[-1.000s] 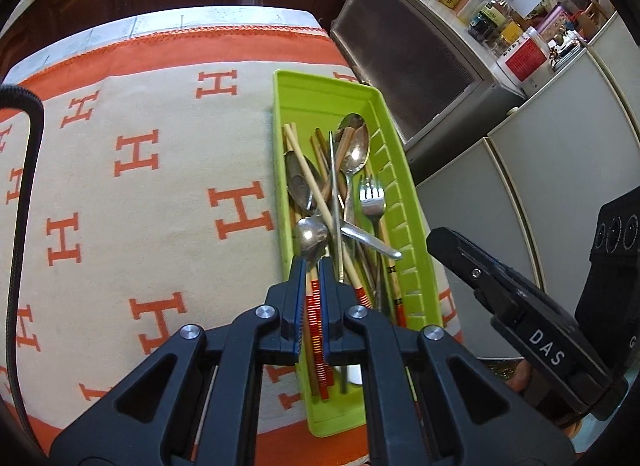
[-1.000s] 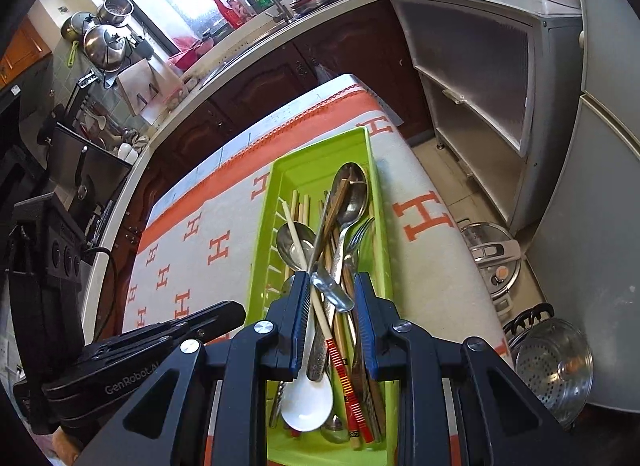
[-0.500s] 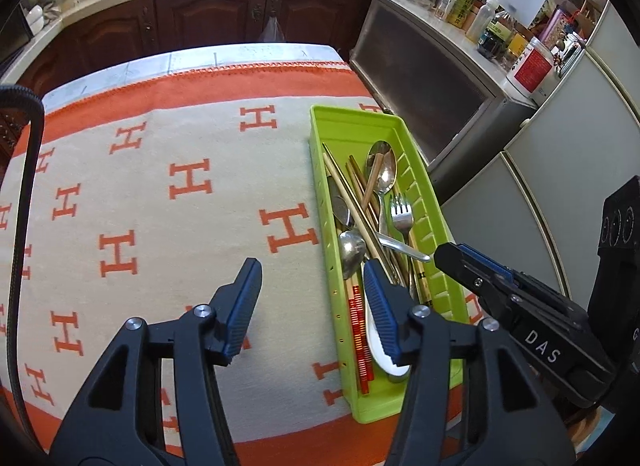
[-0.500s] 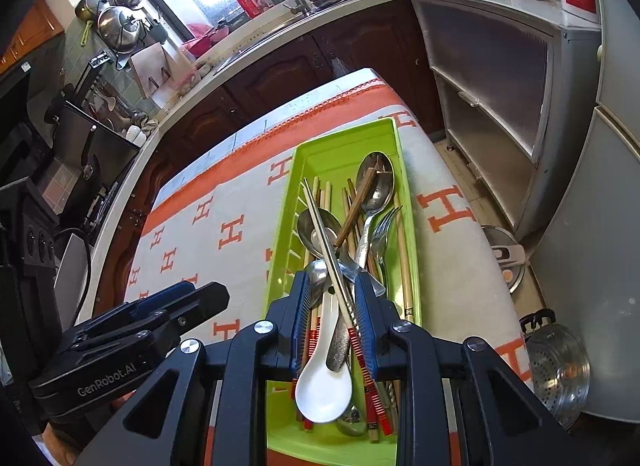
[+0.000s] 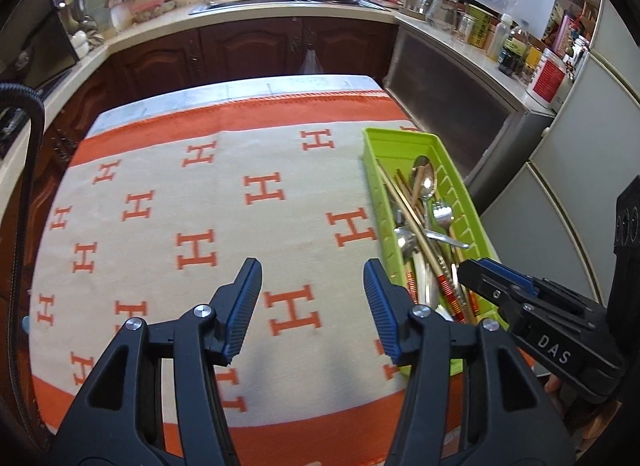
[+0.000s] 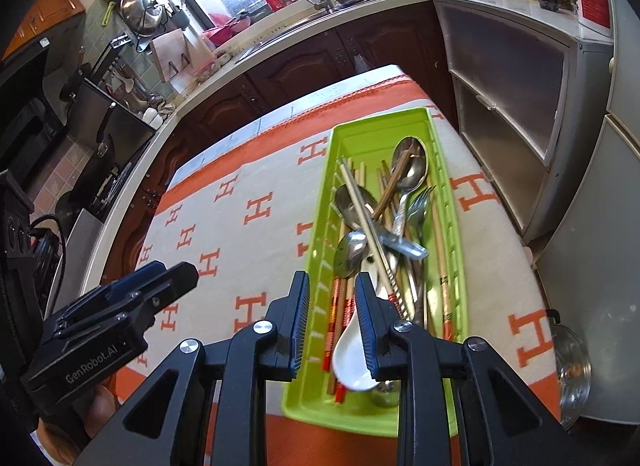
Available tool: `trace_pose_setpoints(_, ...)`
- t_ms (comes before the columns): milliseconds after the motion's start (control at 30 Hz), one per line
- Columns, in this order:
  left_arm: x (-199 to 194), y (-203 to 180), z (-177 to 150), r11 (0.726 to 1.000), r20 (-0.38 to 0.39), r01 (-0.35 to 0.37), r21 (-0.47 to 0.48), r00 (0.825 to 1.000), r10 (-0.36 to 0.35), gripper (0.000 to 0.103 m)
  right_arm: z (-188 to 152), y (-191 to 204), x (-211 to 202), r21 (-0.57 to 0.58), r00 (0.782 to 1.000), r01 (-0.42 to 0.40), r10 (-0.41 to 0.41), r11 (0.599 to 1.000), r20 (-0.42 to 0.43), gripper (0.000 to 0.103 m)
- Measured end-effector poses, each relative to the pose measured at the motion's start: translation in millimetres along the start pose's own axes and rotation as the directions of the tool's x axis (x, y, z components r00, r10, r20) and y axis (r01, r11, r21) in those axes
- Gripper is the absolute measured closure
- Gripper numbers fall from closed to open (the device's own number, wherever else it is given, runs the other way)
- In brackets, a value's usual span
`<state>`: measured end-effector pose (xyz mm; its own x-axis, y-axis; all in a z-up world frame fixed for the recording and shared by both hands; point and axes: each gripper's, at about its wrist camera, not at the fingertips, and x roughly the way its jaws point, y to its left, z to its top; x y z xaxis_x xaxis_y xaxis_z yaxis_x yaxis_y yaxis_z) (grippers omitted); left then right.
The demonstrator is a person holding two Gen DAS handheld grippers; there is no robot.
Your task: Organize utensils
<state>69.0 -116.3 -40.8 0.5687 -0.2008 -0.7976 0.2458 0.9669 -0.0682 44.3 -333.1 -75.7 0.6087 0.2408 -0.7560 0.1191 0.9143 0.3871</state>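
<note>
A lime green tray [image 6: 376, 125] lies along the right side of the table and holds metal spoons, a fork [image 6: 418, 205], wooden chopsticks and a white ceramic spoon [image 6: 354, 362]. My right gripper [image 6: 332, 286] hovers over the tray's near end. Its jaws are opening, and the red-patterned chopsticks [image 6: 338, 306] and the white spoon lie below the gap, not pinched. My left gripper [image 5: 312, 278] stands open over the bare cloth left of the tray [image 5: 396, 145], with nothing between its fingers. In the left wrist view the right gripper [image 5: 500, 278] shows above the tray's near end.
A beige cloth with orange H marks [image 5: 192, 250] covers the table, its orange border along the near edge. Dark cabinets and a counter with a sink [image 5: 288, 1] run behind. A grey cabinet [image 6: 512, 77] and a steel pot [image 6: 572, 370] on the floor stand right of the table.
My left gripper has let go of the red-patterned chopsticks, opened wide, and pulled up and left out of the tray. My right gripper has drawn back a little and its jaws have widened.
</note>
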Motion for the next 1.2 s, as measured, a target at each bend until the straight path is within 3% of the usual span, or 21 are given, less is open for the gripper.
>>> trace_pose_setpoints(167,-22.5,20.9,-13.3,0.996,0.034,-0.079,-0.026,0.996,0.08,0.053,-16.5,21.2,-13.1,-0.052,1.0,-0.011,0.011,0.999,0.014,0.067)
trace_pose_setpoints(300,-39.1,35.8,-23.3,0.991,0.061,-0.125,-0.047,0.99,0.128,0.044,-23.8,40.7,-26.8,-0.096,0.999,-0.012,0.015,0.995,0.032,0.067)
trace_pose_setpoints(533,-73.4,49.1,-37.8,0.975,0.146,-0.214,-0.063,0.964,0.221,0.036,-27.5,75.9,-52.4,-0.155,0.997,-0.015,0.027,0.988,0.078,0.064)
trace_pose_setpoints(733,-92.2,56.3,-46.2,0.966,0.162,-0.242,-0.095,0.953,0.255,0.035,-34.7,104.0,-69.6,-0.213,0.993,-0.001,0.027,0.977,0.118,0.064)
trace_pose_setpoints(1200,-107.5,71.1,-57.1,0.964,0.166,-0.223,-0.145,0.955,0.246,0.035,-48.1,129.9,-77.9,-0.247,0.992,0.009,0.023,0.969,0.124,0.055)
